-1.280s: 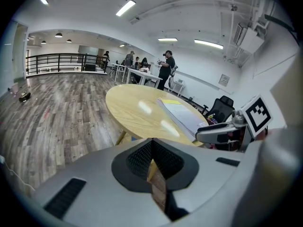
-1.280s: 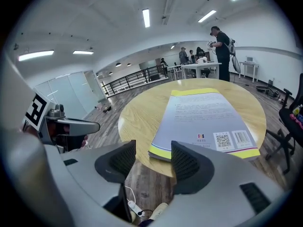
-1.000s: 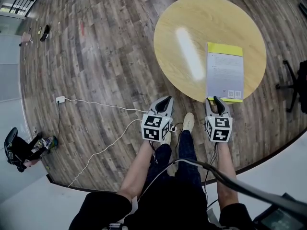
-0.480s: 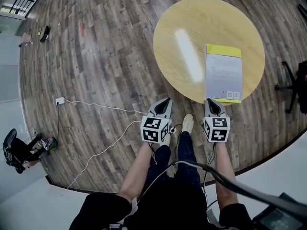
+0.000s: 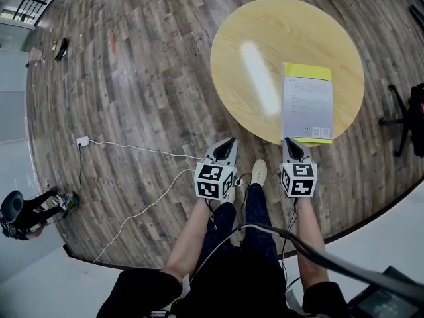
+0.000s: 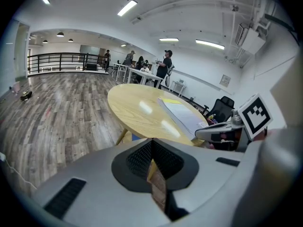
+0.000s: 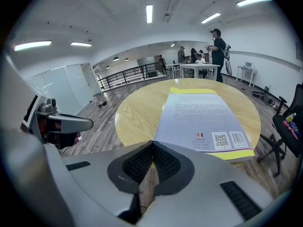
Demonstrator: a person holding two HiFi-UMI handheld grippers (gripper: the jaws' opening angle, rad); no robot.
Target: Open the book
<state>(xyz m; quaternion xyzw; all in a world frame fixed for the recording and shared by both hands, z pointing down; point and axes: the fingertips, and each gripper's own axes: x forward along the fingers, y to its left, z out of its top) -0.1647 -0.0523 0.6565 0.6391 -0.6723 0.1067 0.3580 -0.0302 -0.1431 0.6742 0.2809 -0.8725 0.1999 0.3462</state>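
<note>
- The book (image 5: 307,102) lies closed near the round surface's (image 5: 265,32) near right edge.
- Left gripper (image 5: 226,142): off that edge, jaws together, empty.
- Right gripper (image 5: 292,142): just before the book's near end, jaws together, empty.

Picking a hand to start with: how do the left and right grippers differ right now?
The right gripper faces the book straight on; the left gripper faces bare table, book off to its right. The right gripper's tip is at the book's near edge; the left gripper's is over floor. Both are shut and empty.
</note>
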